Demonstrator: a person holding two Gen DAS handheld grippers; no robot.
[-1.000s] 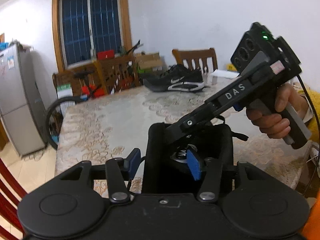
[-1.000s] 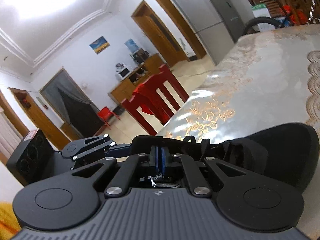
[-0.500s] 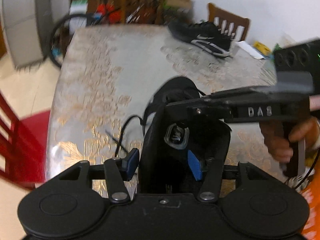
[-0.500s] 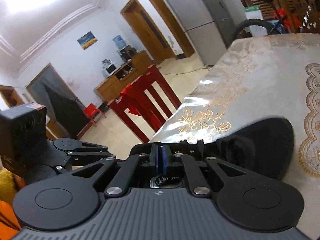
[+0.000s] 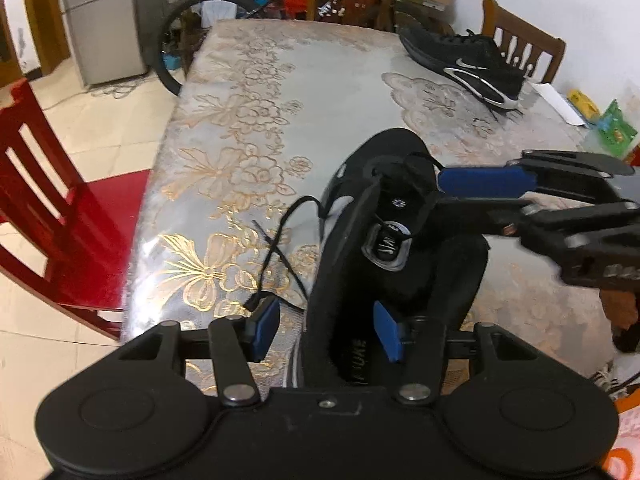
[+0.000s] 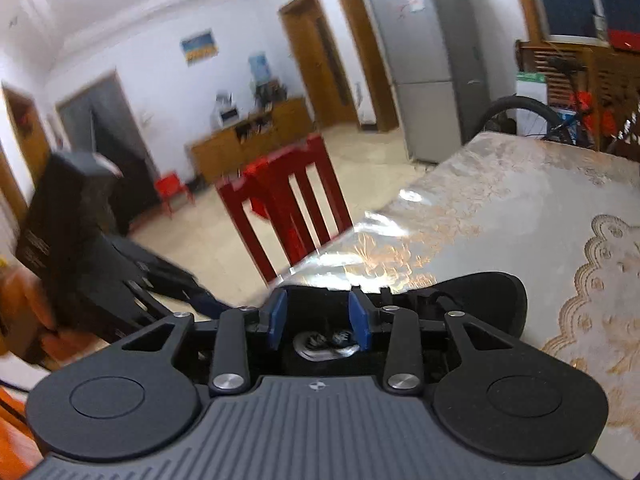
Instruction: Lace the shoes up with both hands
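A black shoe (image 5: 400, 160) lies on the flowered table (image 5: 240, 120), toe pointing away. My left gripper (image 5: 325, 330) stands open astride the shoe's left wall at the heel. One pad (image 5: 386, 332) is inside the shoe, the other outside, with a gap to the wall. A loose black lace (image 5: 280, 240) trails over the cloth towards that outer pad. My right gripper (image 5: 460, 196) comes in from the right above the tongue. Its jaws are opening and nothing is pressed between the pads (image 6: 276, 320). The tongue label (image 6: 324, 346) lies just below them.
A second black shoe (image 5: 464, 64) sits at the table's far right, near a wooden chair (image 5: 520, 48). A red chair (image 5: 60, 220) stands at the left edge. Packets (image 5: 612, 132) lie at the right edge. A bicycle wheel (image 5: 180, 40) and a fridge (image 6: 432, 72) stand beyond.
The right jaws, shut a second ago, have parted above the tongue and the gripper has risen a little. The left gripper has tipped downward and now looks onto the shoe from above.
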